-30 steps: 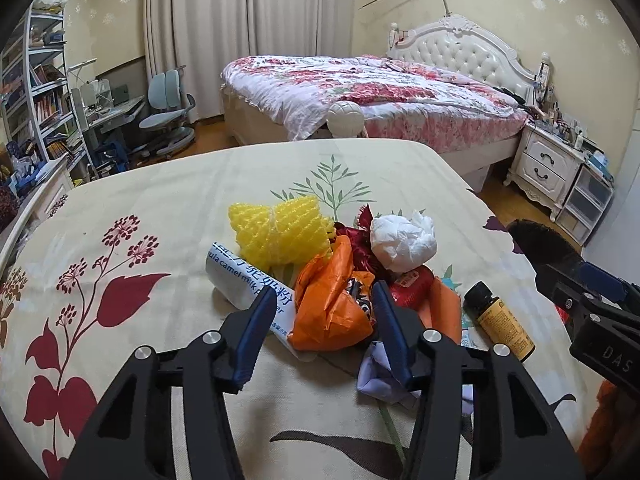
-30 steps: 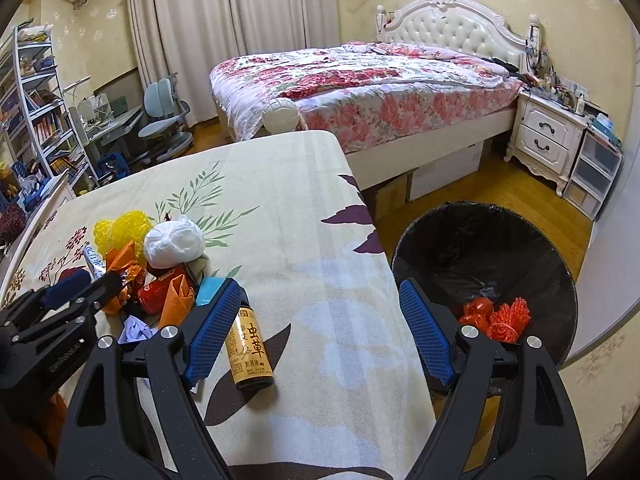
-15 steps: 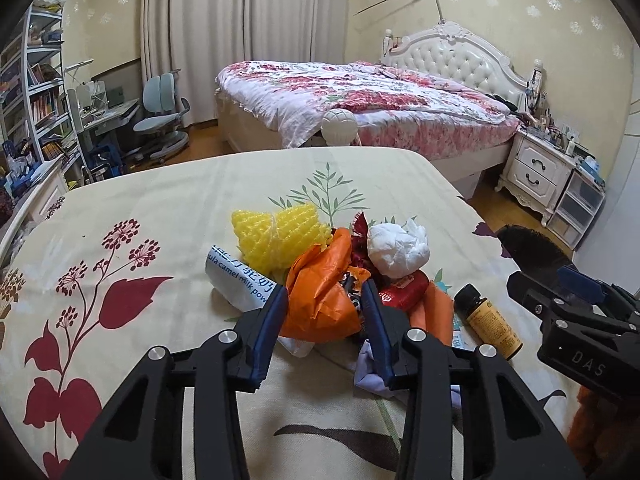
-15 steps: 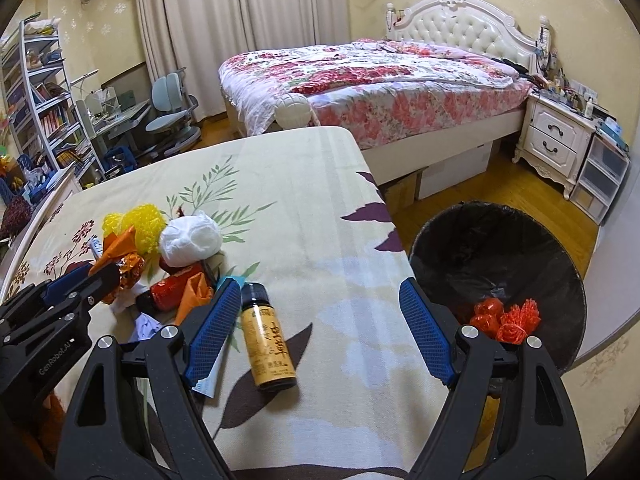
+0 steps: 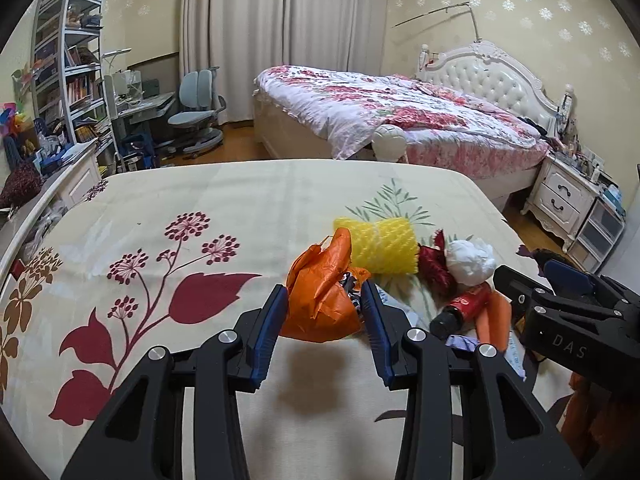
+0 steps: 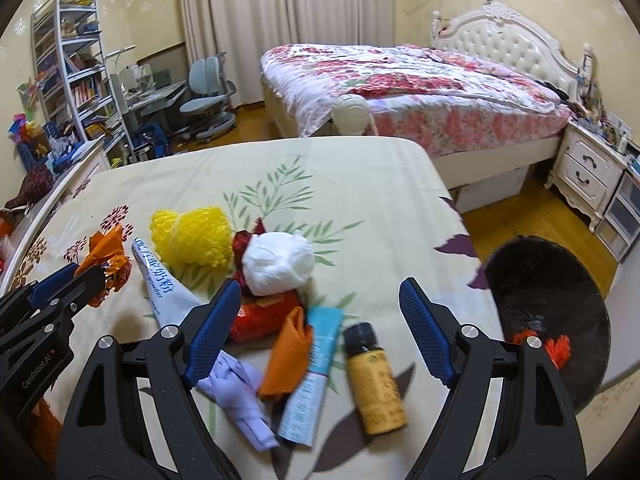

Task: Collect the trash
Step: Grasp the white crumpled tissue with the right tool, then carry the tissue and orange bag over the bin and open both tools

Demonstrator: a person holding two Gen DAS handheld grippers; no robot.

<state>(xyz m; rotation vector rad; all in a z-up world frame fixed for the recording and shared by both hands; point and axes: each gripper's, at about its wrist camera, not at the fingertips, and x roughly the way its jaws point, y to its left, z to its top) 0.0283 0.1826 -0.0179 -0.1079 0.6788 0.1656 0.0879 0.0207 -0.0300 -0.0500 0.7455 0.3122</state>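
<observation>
My left gripper (image 5: 325,300) is shut on a crumpled orange plastic bag (image 5: 320,280), held just above the tablecloth with its shadow below. In the right wrist view that bag (image 6: 106,252) hangs at the far left in the left gripper (image 6: 68,284). My right gripper (image 6: 320,296) stands open over the trash pile, with nothing between its pads. The pile holds a yellow foam net (image 6: 192,236), a white tissue ball (image 6: 278,260), a red wrapper (image 6: 260,316), an orange scrap (image 6: 288,352), a blue-white tube (image 6: 316,368), a yellow bottle (image 6: 374,380) and lavender paper (image 6: 240,396).
A black bin (image 6: 560,300) stands on the floor off the table's right edge, with red-orange scraps (image 6: 556,348) inside. A white printed sachet (image 6: 158,280) lies left of the pile. The flowered tablecloth (image 5: 180,240) stretches left and back. A bed (image 6: 400,80) lies beyond.
The left jaws closed on the orange bag and carried it up and left, off the pile. The right gripper swung left from the bin side to over the pile, still open.
</observation>
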